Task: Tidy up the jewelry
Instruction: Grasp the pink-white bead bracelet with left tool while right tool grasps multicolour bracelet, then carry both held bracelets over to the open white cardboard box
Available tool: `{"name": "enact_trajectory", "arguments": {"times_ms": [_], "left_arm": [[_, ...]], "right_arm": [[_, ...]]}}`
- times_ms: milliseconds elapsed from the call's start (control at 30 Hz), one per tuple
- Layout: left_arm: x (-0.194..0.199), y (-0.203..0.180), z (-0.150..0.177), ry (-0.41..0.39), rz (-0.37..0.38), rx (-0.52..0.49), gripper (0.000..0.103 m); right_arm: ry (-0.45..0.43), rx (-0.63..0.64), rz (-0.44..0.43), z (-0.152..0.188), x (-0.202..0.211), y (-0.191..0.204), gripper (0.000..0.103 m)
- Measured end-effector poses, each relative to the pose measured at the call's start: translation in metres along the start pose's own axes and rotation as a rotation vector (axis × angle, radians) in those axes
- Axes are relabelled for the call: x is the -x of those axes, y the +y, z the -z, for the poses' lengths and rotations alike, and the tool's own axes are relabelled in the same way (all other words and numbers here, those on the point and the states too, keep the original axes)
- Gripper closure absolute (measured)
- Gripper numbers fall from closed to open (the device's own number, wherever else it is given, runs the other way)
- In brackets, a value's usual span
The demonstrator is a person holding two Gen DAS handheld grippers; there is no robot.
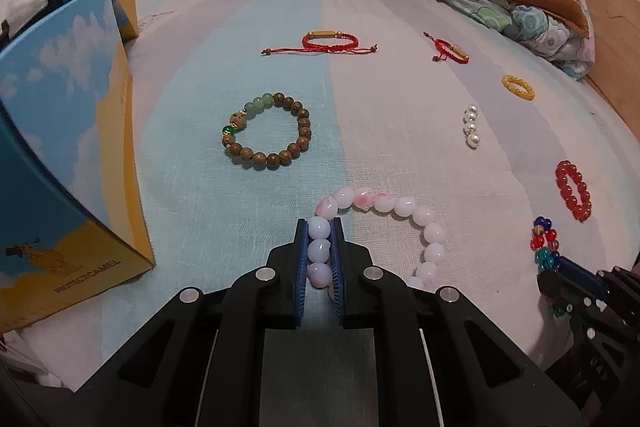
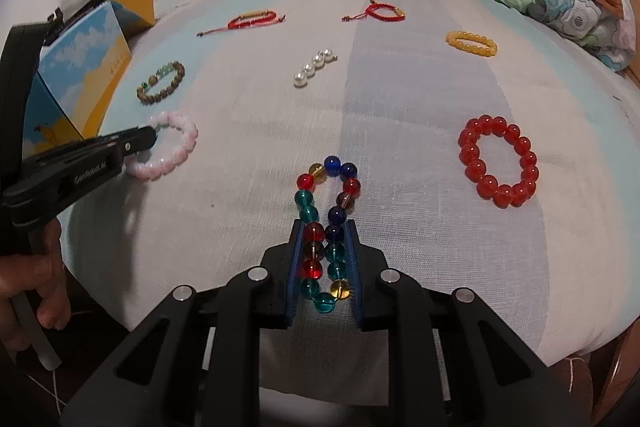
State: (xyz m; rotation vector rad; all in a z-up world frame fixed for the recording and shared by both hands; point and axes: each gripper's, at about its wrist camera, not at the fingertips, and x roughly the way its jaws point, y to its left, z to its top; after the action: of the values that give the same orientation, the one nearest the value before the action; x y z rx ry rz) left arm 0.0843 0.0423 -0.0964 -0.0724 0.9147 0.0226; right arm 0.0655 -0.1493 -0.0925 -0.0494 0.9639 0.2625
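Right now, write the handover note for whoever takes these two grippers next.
Left gripper: jaws shut on the pink bracelet, which lies on the bed sheet.
Right gripper: jaws shut on the multicoloured bracelet, squeezed into a narrow loop.
Loose on the sheet: wooden bracelet, two red cord bracelets, yellow bracelet, pearls, red bead bracelet.
Nothing sorted yet.

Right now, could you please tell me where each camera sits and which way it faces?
Left wrist: on the left tool, looking forward and down at the pink bracelet it clamps; the right tool shows at the edge.
Right wrist: on the right tool, over the multicolored bracelet it clamps; the left tool and a hand show.
Shared: both bracelets, red bracelet, bedsheet.
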Motion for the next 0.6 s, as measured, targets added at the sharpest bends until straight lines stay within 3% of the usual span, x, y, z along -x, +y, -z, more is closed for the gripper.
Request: {"name": "enact_trajectory", "arguments": {"times_ms": [67,100,133,600], "left_arm": [[0.008,0.001,0.001,-0.001,0.008,0.004,0.093],[0.013,0.001,0.001,-0.004,0.013,0.006,0.093],[0.017,0.000,0.000,-0.007,0.014,0.007,0.093],[0.081,-0.017,-0.014,-0.047,0.070,-0.002,0.094]], "right_arm": [[-0.023,-0.006,0.002,-0.001,0.004,-0.001,0.085],[-0.034,-0.008,0.003,-0.001,0.007,-0.002,0.093],[-0.042,-0.007,-0.002,-0.002,0.009,-0.003,0.094],[-0.099,-0.116,-0.027,-0.014,0.054,-0.027,0.094]]}}
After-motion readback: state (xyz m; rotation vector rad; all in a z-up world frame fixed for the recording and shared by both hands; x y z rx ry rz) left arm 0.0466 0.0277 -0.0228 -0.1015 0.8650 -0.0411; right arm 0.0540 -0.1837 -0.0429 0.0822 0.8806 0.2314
